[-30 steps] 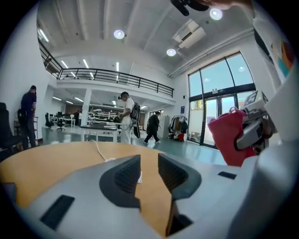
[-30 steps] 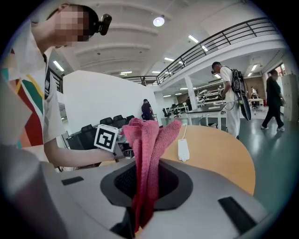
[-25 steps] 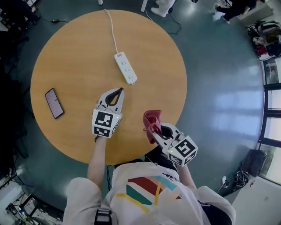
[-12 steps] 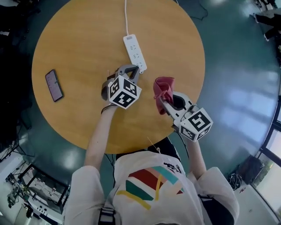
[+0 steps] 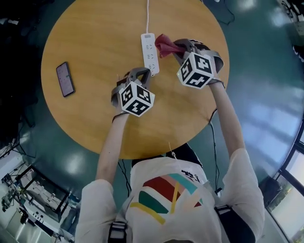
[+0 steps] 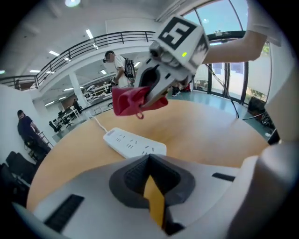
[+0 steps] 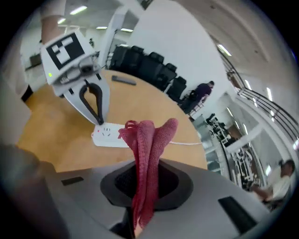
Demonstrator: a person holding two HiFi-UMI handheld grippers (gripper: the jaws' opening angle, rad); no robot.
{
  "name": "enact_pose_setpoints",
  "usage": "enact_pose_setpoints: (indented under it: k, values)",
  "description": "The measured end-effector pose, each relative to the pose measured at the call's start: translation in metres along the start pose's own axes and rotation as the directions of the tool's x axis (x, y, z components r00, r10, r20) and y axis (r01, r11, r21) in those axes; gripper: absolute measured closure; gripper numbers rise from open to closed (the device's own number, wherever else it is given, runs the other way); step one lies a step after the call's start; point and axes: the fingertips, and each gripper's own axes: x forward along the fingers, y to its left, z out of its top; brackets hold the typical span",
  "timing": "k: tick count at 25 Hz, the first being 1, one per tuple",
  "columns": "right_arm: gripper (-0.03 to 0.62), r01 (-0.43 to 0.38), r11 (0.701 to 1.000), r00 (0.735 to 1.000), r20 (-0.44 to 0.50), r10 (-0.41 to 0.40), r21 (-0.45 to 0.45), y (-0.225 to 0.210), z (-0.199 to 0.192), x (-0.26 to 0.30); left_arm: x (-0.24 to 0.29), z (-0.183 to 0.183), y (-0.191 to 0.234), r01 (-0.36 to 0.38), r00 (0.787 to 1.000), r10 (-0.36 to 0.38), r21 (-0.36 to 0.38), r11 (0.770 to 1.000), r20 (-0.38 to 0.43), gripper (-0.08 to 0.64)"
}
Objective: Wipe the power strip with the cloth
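Round wood table (image 5: 90, 38), open office hall behind. Strip (image 5: 149, 52) lies flat on it, cord (image 5: 147, 14) leading off far end. Left gripper (image 5: 141, 72) clenched, empty, tips at near end of strip. Right gripper (image 5: 178, 46) grasps red cloth (image 5: 164, 43), which hangs at right edge of strip. Step, as I judge: approach before first wipe. Next move: lower cloth onto top of strip, drag along its length, with left tips probably steadying near end.

Cut off, covered or too small to tell

The table (image 5: 85, 42) loses its far rim at the top edge of the head view, and the cord (image 5: 147, 14) of the power strip (image 5: 150, 52) runs out there too. The cloth (image 5: 163, 43) vanishes at one end between the pinched jaws of the right gripper (image 5: 173, 47). The phone (image 5: 65, 79) screen is too small to read. Whether the left gripper (image 5: 141, 72) touches the strip's near end cannot be told. Background people in both gripper views are small and blurred.
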Motion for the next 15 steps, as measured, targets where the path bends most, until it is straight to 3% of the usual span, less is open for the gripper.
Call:
enact_pose_setpoints:
  k: [3, 5, 9, 15]
  values:
    - [0.552, -0.108, 0.986, 0.994, -0.033, 0.105, -0.128, -0.002, 0.026, 0.050, -0.008, -0.015, -0.009, 0.014, 1.000, -0.011, -0.087, 0.996, 0.027, 0.532]
    - [0.552, -0.157, 0.970, 0.988, -0.041, 0.152, -0.185, -0.006, 0.046, 0.074, -0.013, -0.020, -0.021, 0.025, 0.998, -0.020, -0.093, 0.995, 0.057, 0.532]
    - [0.554, -0.181, 0.956, 0.981, -0.105, 0.161, -0.231, -0.031, 0.064, 0.102, -0.014, -0.024, -0.048, 0.053, 0.995, -0.047, -0.068, 0.996, 0.090, 0.532]
    - [0.552, -0.240, 0.920, 0.959, -0.224, 0.174, -0.311, -0.017, 0.065, 0.132, -0.012, -0.060, -0.055, 0.082, 0.995, -0.074, -0.141, 0.987, 0.059, 0.532]
